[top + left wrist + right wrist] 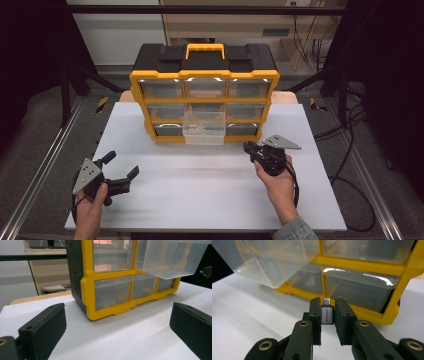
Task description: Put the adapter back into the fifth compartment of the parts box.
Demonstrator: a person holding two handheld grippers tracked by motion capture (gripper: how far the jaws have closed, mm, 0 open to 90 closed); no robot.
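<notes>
A yellow and black organizer [204, 90] with clear drawers stands at the back middle of the white table [200, 190]. Its middle-row centre drawer [204, 128] is pulled out toward me. In the right gripper view a small grey USB adapter [327, 314] sits pinched between the two black jaws, with the organizer's lower right drawer [359, 290] just beyond. My right gripper [248, 147] is shut on that adapter, a little right of the pulled-out drawer. My left gripper [122, 164] rests at the front left, jaws wide apart with nothing between them, facing the organizer [110, 277].
Metal rails [40, 175] run along both sides of the table. Cables [350, 150] lie on the floor at the right. A cabinet [225, 20] stands behind the organizer. Bare white table surface [125, 335] lies in front of the organizer.
</notes>
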